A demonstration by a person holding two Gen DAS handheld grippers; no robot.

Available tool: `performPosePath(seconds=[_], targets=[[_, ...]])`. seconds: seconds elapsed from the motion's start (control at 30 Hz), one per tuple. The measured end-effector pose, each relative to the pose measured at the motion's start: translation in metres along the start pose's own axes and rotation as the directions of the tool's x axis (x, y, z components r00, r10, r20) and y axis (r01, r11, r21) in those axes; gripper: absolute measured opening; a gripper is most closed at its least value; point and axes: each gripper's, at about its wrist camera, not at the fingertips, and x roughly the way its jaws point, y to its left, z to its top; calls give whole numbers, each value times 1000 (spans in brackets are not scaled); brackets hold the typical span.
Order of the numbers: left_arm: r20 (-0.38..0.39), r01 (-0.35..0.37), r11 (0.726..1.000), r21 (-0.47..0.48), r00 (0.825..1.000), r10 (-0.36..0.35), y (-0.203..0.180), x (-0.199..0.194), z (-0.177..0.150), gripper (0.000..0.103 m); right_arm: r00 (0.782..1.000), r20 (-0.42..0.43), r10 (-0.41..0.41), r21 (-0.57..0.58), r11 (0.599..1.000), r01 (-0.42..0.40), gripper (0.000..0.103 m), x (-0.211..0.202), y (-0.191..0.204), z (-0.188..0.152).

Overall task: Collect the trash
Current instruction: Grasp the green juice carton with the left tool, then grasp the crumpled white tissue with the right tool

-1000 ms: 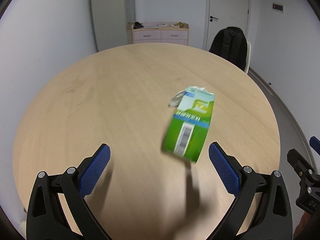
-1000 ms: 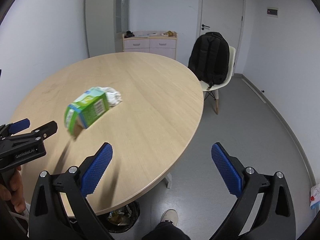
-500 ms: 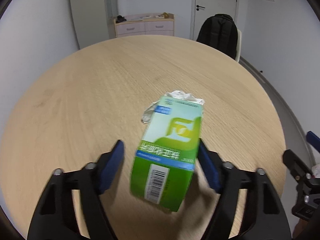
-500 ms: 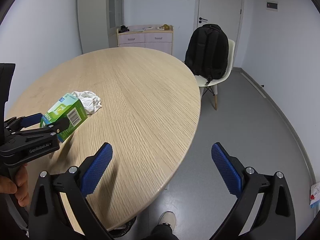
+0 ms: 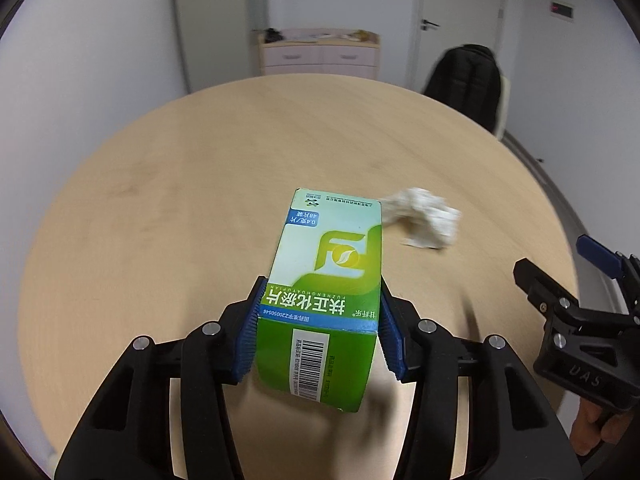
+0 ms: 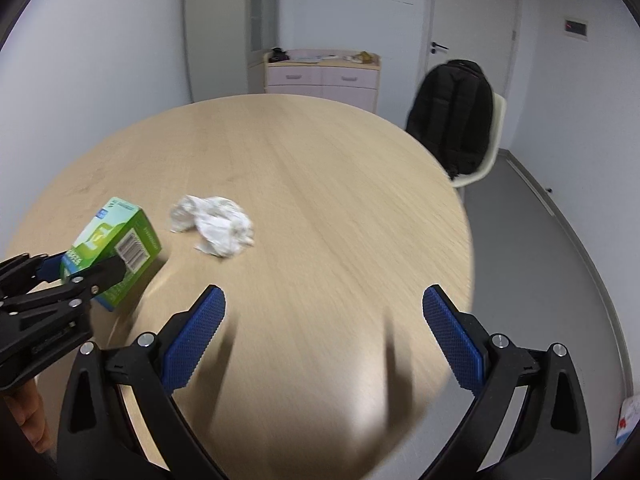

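Note:
My left gripper [image 5: 320,336] is shut on a green and white carton box [image 5: 328,280], its blue pads pressed on both sides near the barcode end. The box also shows at the left of the right wrist view [image 6: 116,248], held by the left gripper [image 6: 80,272]. A crumpled white tissue [image 5: 424,216] lies on the round wooden table [image 5: 160,184] just beyond and right of the box; it also shows in the right wrist view [image 6: 216,228]. My right gripper [image 6: 324,336] is open and empty over the table's near part, the tissue ahead to its left.
A white chair with a black backpack [image 6: 456,116] stands at the table's far right edge. A pink drawer cabinet [image 6: 320,72] stands at the back wall beside a door [image 6: 472,32]. Grey floor [image 6: 540,260] lies right of the table.
My left gripper closed from wide open onto the green box. My right gripper swung left, from over the floor to over the table, bringing the tissue ahead of it.

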Motion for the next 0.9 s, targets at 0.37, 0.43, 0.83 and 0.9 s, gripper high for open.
performPosePath(seconds=[0.37,0.43,0.83,0.9], targets=[[-17,-101,990,-97,995,99,74,1,3,50,994,-71,88,-6,996,-89,85,40,54,39],[-21,-105,989,-105,994,104,81,3,3,50,993,-85,86,3,996,-86,83,48,62,45],[-35,-93,985,-144,995,89,106,12,-3,50,988,-147,56,-6,998,-57,55,82,92,55],[-36,-89,985,-147,996,84,107,12,-5,50,986,-158,58,1,998,-59,50,86,92,54]])
